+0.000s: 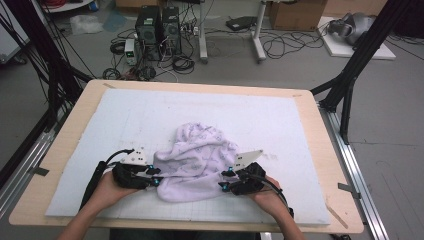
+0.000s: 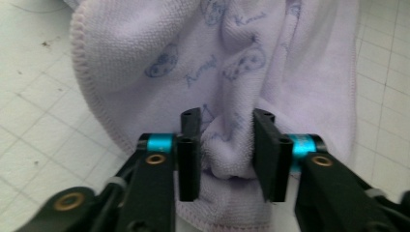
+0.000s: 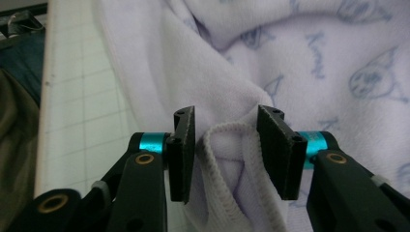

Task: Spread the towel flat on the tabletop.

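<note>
Towel [image 1: 195, 160], lilac terry (printed faces): soft, light, limp; lies crumpled on the white mat [image 1: 125, 125]. Left gripper [image 2: 225, 145] and right gripper [image 3: 226, 145] jaws parted astride its folds. Best grasped at hemmed edge.

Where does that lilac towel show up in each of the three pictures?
High view: the towel lies crumpled at the lower middle of the white mat, between the two tongs.
Left gripper view: it covers the upper middle, and a fold sits between the black jaws.
Right gripper view: it spreads over the right and top, with its stitched hem between the jaws.
Shared landmark: the mat's grid lines, seen beside the towel in every view.
</note>
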`<state>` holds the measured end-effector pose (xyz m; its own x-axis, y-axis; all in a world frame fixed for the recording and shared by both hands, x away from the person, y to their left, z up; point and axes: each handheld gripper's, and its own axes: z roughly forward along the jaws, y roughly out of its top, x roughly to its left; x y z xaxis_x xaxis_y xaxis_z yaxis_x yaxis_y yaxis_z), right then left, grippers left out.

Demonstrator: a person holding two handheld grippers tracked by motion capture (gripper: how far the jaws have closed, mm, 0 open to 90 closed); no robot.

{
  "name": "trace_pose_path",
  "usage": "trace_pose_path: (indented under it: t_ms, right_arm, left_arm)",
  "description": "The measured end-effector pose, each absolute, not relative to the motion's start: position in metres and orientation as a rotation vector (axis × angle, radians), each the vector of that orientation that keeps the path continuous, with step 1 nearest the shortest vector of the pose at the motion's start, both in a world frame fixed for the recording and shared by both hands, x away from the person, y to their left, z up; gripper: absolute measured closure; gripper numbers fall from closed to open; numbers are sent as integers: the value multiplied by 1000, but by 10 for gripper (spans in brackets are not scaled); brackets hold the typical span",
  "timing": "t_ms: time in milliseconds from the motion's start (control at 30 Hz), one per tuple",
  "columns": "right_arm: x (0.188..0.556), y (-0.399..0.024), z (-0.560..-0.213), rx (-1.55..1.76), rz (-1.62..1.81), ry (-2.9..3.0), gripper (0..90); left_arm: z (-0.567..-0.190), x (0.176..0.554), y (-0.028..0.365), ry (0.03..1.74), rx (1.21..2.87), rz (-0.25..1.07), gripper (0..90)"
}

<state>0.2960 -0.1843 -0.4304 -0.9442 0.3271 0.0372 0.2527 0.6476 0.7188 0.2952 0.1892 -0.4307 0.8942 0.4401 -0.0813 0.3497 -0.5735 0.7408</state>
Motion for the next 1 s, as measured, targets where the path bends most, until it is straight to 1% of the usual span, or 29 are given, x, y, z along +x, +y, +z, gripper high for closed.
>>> trace_pose_path:
  t_ms: [33, 67, 100, 133, 167, 200, 233, 267, 333, 433, 533, 700, 733, 767, 867, 900, 933, 967, 1000]
  right_arm:
    - [296, -184, -430, 488, 1183, 2764, 591]
    - [296, -184, -436, 512, 1195, 2759, 622]
    - [296, -184, -436, 512, 1195, 2759, 622]
    - [297, -184, -437, 531, 1199, 2757, 668]
    - [297, -184, -437, 531, 1199, 2757, 668]
    - [298, -185, -437, 530, 1185, 2756, 739]
    - [298, -185, -437, 530, 1185, 2756, 739]
    - [298, -186, -436, 518, 1183, 2756, 789]
    - [297, -188, -434, 507, 1207, 2757, 805]
    - [295, -192, -429, 508, 1246, 2750, 807]
    - [286, -201, -413, 486, 1302, 2715, 808]
    - [274, -207, -404, 466, 1352, 2701, 808]
    - [265, -210, -401, 452, 1349, 2702, 808]
    - [265, -210, -401, 452, 1349, 2702, 808]
    - [249, -216, -399, 426, 1364, 2734, 807]
    - [249, -216, -399, 426, 1364, 2734, 807]
    - [244, -219, -398, 407, 1407, 2763, 787]
    - [244, -219, -398, 407, 1407, 2763, 787]
    - [242, -222, -393, 423, 1423, 2728, 720]
  left_arm:
    - [-431, 295, 189, 563, 2235, 141, 714]
    - [-432, 294, 189, 561, 2234, 137, 750]
    - [-432, 294, 189, 561, 2234, 137, 777]
    - [-432, 294, 188, 559, 2238, 142, 790]
    - [-432, 294, 188, 559, 2238, 142, 798]
    - [-432, 293, 187, 567, 2232, 143, 804]
    - [-431, 293, 187, 557, 2245, 153, 804]
    - [-429, 290, 187, 560, 2242, 158, 814]
    - [-425, 286, 188, 554, 2235, 172, 819]
    - [-420, 282, 191, 555, 2233, 183, 821]
    - [-407, 264, 195, 551, 2224, 217, 824]
    - [-399, 246, 199, 538, 2221, 217, 825]
    - [-395, 237, 202, 523, 2216, 222, 824]
    - [-395, 237, 202, 523, 2216, 222, 825]
    - [-392, 226, 206, 504, 2190, 204, 814]
    - [-392, 226, 206, 504, 2190, 204, 790]
    - [-391, 224, 206, 493, 2188, 202, 743]
    - [-391, 224, 206, 493, 2188, 202, 698]
    - [-390, 226, 205, 495, 2179, 207, 657]
